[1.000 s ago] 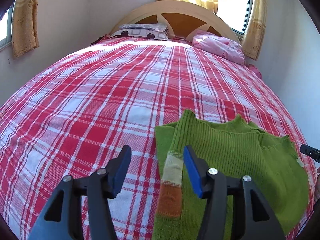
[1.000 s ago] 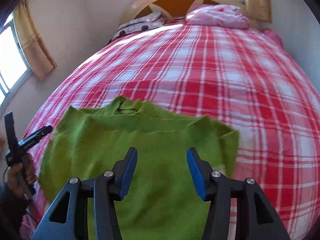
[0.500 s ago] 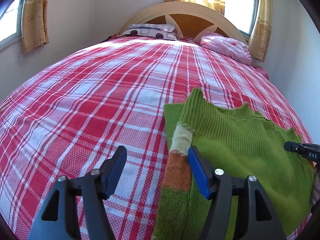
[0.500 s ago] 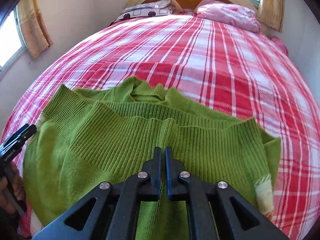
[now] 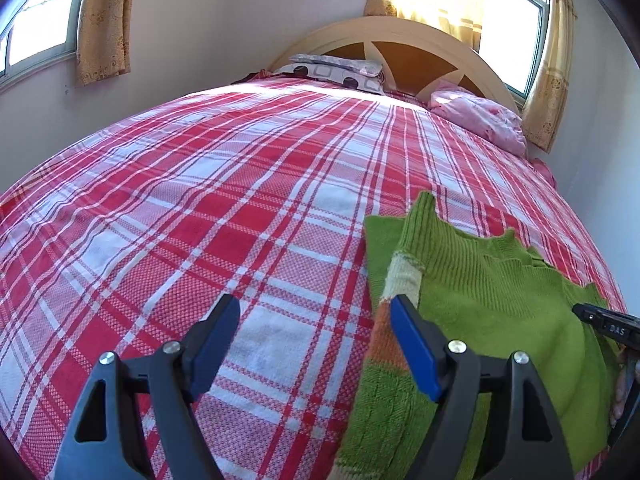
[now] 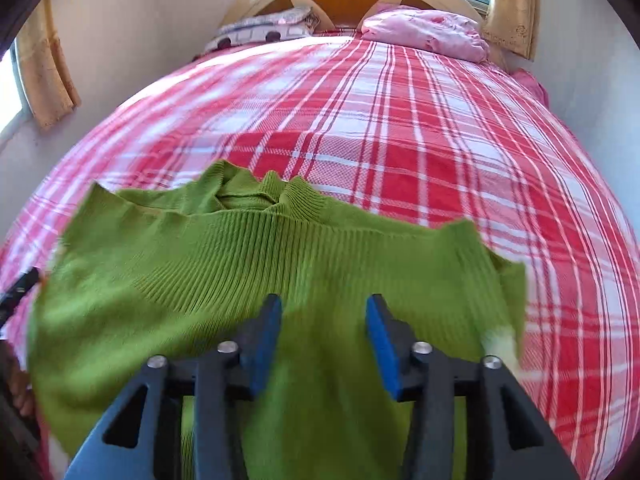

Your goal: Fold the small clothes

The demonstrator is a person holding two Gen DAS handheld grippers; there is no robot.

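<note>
The green sweater (image 6: 248, 272) lay flat on the bed (image 5: 240, 200). The left claw (image 5: 312, 344) had just widened, empty, over the striped sleeve edge (image 5: 400, 280). The right claw (image 6: 324, 340) had just reopened, empty, above the sweater.

Your sweater (image 6: 248, 264) lies on the bedspread (image 5: 208, 216) near the foot of the bed, collar toward the headboard (image 5: 404, 40). Two pillows (image 6: 428, 32) sit against it. One sleeve (image 5: 400, 280) seems folded along the sweater's left edge.
</note>
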